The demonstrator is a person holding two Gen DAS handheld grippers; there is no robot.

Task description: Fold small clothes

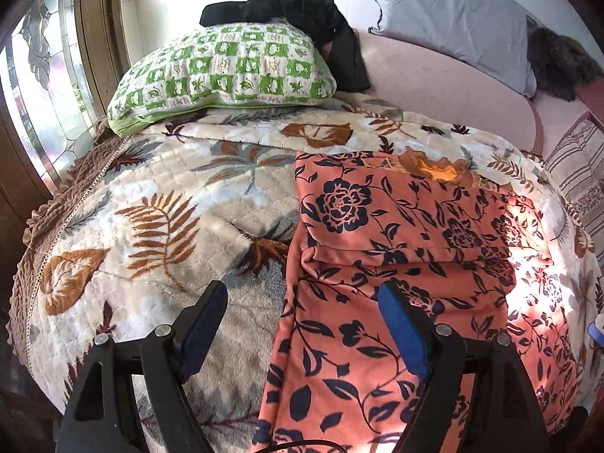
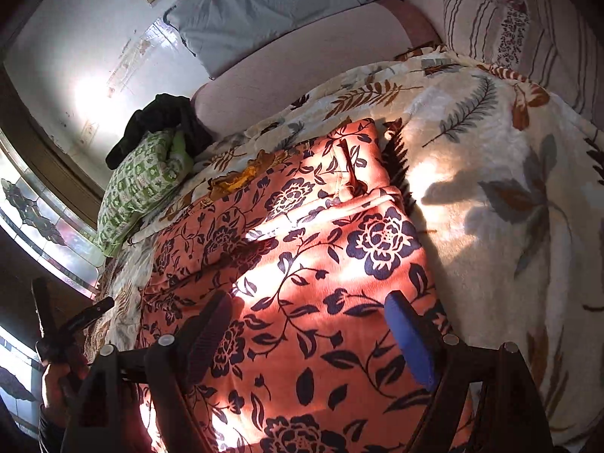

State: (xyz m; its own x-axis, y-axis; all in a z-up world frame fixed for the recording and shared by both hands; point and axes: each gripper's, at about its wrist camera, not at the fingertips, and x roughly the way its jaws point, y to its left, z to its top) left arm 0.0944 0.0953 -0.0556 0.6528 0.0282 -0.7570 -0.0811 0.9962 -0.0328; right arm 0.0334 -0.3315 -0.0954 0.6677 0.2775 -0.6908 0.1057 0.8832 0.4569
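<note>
An orange garment with dark blue flowers lies spread on the bed, its upper part folded across with a gold-trimmed neckline at the far edge. It also fills the right wrist view. My left gripper is open and empty, hovering above the garment's left edge. My right gripper is open and empty above the garment's near part. The left gripper shows at the left edge of the right wrist view, held in a hand.
A cream blanket with leaf print covers the bed. A green checked pillow with black clothing on it lies at the far side. A pale blue pillow, pink headboard and striped cushion are behind. A window is left.
</note>
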